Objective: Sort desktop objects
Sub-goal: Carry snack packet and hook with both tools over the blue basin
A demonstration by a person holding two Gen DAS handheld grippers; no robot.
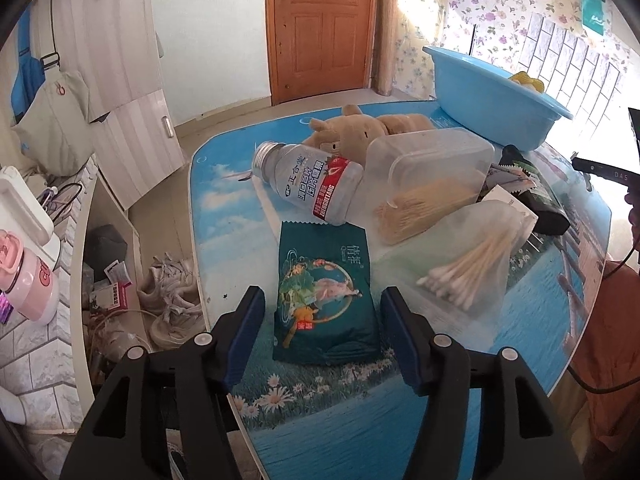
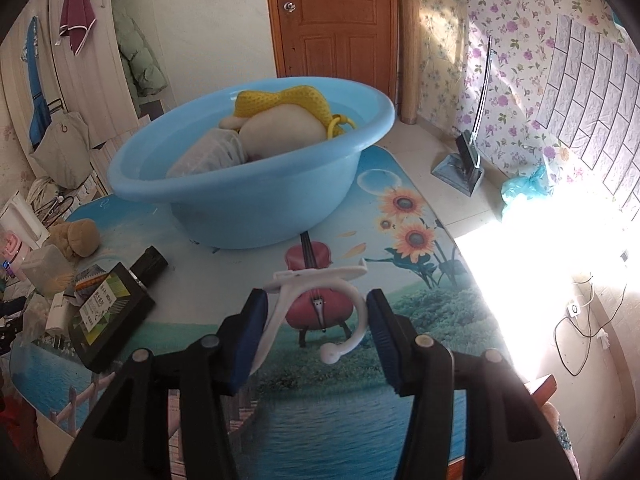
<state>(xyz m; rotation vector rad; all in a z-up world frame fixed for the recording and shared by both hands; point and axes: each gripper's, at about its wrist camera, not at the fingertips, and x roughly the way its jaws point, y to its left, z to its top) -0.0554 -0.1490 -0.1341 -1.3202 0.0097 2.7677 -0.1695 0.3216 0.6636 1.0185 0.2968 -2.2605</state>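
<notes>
White plastic hook (image 2: 316,300) spans the gap of the right gripper (image 2: 316,308), pinched between its blue pads (image 2: 250,332); the blue basin (image 2: 248,184) sits beyond the fingertips on the table (image 2: 420,300). Green tissue packet (image 1: 324,296) lies flat between the spread fingers of the left gripper (image 1: 323,316), untouched. Ahead of it: a toppled bottle (image 1: 308,184), a clear container (image 1: 432,184), and a cotton-swab bag (image 1: 468,264).
</notes>
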